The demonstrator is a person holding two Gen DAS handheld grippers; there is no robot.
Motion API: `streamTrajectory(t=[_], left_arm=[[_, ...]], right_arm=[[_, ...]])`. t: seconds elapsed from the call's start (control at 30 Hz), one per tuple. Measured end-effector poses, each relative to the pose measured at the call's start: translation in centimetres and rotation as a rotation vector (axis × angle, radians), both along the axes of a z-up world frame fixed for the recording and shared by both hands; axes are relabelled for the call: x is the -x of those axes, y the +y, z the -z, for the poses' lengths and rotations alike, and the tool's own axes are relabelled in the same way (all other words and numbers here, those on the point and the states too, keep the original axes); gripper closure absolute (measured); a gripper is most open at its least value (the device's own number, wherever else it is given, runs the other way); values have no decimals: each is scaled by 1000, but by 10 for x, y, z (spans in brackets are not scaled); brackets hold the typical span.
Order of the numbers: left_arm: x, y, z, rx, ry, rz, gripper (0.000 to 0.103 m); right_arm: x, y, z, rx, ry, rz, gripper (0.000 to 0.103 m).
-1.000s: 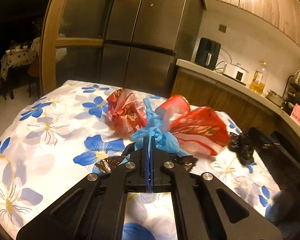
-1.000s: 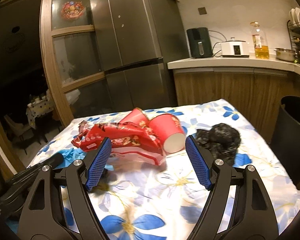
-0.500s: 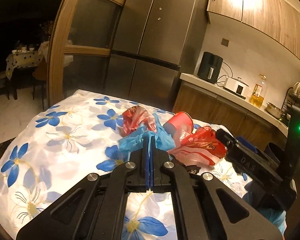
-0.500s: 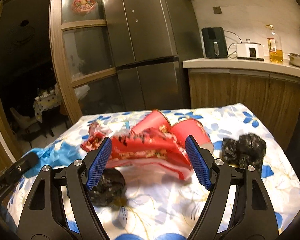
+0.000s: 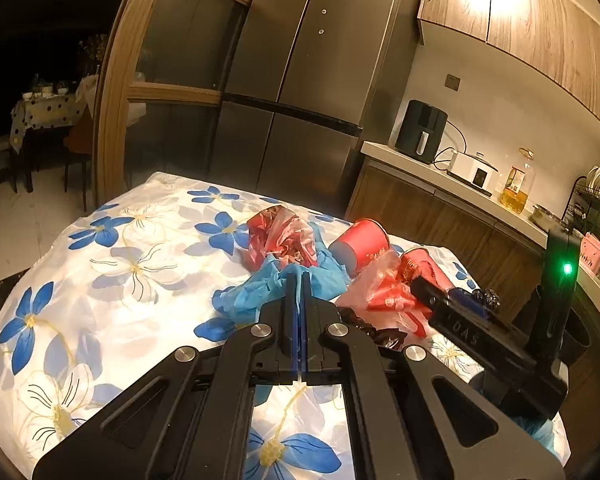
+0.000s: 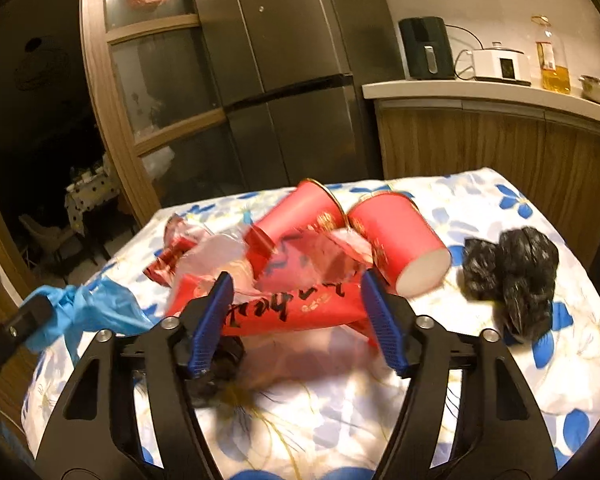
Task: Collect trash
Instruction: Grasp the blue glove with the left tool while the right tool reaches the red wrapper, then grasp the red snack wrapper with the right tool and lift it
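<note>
My left gripper (image 5: 299, 280) is shut on a crumpled blue plastic bag (image 5: 256, 292), held just above the flowered tablecloth (image 5: 100, 280); the bag also shows in the right wrist view (image 6: 92, 312). My right gripper (image 6: 296, 300) is open, its blue pads either side of a red and clear plastic wrapper (image 6: 292, 308). Behind the wrapper lie two red paper cups (image 6: 396, 240) on their sides. A crumpled black bag (image 6: 516, 276) lies to the right, and a small dark scrap (image 6: 216, 372) lies under the left pad. A red crumpled wrapper (image 5: 280, 240) lies beyond the blue bag.
A steel fridge (image 5: 300, 100) and a wooden glass door (image 5: 160, 92) stand behind the table. A counter (image 6: 500, 92) on the right carries appliances and an oil bottle. A dark bin (image 5: 580, 332) stands at the table's right edge.
My right gripper has moved forward and down until its open pads straddle the red wrapper. My left gripper, still shut on the blue bag, has pulled back and lifted it.
</note>
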State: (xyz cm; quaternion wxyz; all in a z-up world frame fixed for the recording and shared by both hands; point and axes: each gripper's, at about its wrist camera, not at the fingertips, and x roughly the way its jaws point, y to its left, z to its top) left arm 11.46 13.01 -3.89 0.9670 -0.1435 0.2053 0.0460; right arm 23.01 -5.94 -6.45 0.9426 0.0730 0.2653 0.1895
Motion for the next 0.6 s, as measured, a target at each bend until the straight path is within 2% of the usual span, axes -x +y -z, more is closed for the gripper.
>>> streamTrajectory(t=[0.07, 0.13, 0.17, 0.3, 0.37, 0.43, 0.6], left_arm=[[0, -1, 0, -1, 0, 4, 103], [0, -2, 0, 0, 0, 7, 103], [0, -2, 0, 0, -1, 9, 103], [0, -3, 0, 3, 0, 8, 103], [2, -3, -1, 0, -2, 6, 103], [2, -2, 0, 3, -1, 5, 103], [4, -3, 0, 10, -3, 11, 103]], right_arm=[[3, -2, 3, -1, 13, -1, 50], [3, -3, 8, 3, 38, 1, 66], [4, -5, 11, 4, 49, 8, 67], [3, -12, 18, -11, 91, 12, 67], [11, -17, 14, -2, 51, 28, 66], [15, -21, 11, 17, 28, 51, 61], [11, -33, 17, 21, 57, 95, 55]])
